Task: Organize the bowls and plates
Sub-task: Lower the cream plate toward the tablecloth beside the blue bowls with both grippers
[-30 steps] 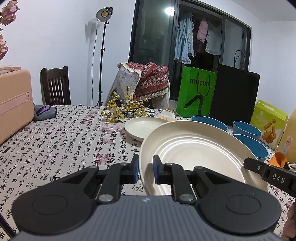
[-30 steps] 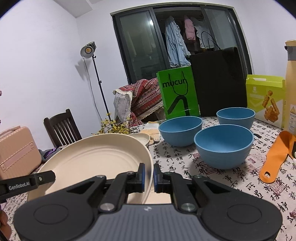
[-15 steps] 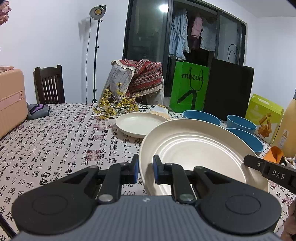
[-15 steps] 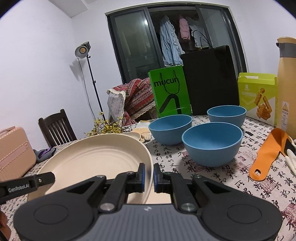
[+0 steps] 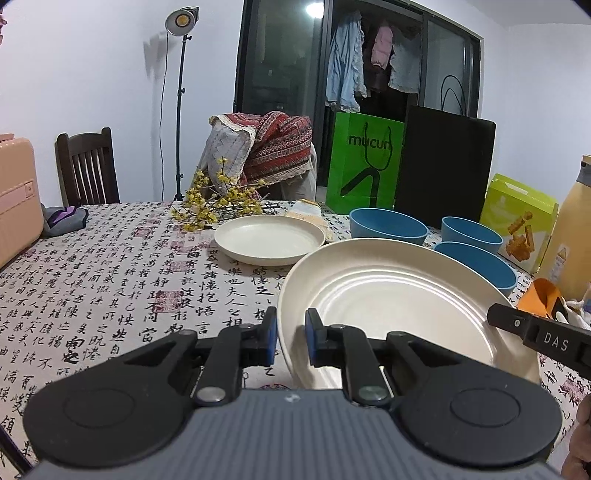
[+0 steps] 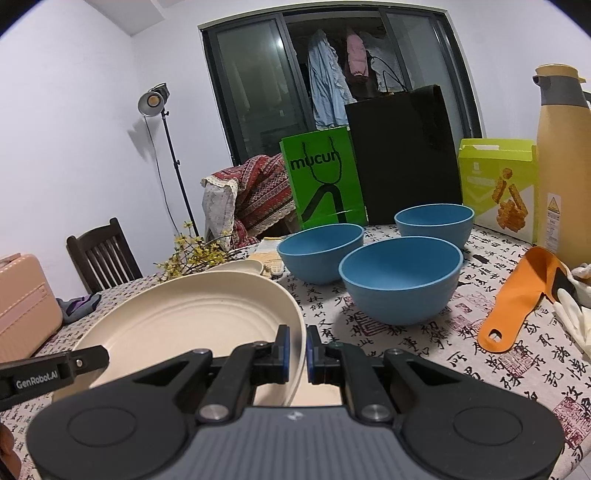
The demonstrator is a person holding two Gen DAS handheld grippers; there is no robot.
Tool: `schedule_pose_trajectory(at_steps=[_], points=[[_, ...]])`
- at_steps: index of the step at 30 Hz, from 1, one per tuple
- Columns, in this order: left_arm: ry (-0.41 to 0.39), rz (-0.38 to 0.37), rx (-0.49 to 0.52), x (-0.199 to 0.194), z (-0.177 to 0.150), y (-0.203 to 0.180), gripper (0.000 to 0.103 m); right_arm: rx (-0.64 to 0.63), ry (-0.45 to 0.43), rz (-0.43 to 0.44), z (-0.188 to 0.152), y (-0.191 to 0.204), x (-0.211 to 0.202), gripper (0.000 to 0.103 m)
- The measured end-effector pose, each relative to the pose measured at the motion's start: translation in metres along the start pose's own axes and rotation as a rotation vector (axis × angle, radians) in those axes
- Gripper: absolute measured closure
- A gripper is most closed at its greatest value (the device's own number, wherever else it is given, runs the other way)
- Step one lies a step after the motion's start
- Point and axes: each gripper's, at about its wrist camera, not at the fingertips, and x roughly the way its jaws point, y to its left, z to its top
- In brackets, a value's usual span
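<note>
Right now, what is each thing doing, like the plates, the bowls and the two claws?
Left claw: shut on the big plate's left rim.
Right claw: shut on the big plate's right rim.
Big plate: held by both claws, tilted.
Small plate: flat on the table, empty.
Three blue bowls: upright, empty, separate, not stacked.
Floor lamp: switched on.

The near edge of the large cream plate [image 5: 399, 295] is hidden behind the left gripper's [image 5: 290, 341] body, so its underside and any contact with the surface [image 5: 110, 280] cannot be judged. In the right wrist view the small plate [image 6: 240, 265] shows only as a sliver behind the large one. The pink suitcase [image 5: 14, 199] and the yellow flask [image 5: 572, 236] are cut by picture edges. At the lower right corner, perhaps a hand [image 5: 580, 443] shows, blurred.
</note>
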Motion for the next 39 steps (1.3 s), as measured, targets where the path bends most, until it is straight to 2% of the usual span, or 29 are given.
schedule_pose_trajectory(at_steps=[19, 39], points=[[0.041, -0.016, 0.025, 0.016, -0.015, -0.015, 0.088, -0.007, 0.019, -0.038, -0.012, -0.018, 0.005, 0.094], [0.094, -0.013, 0.110, 0.038, -0.026, -0.024, 0.086, -0.083, 0.063, -0.046, -0.022, -0.027, 0.022, 0.094]])
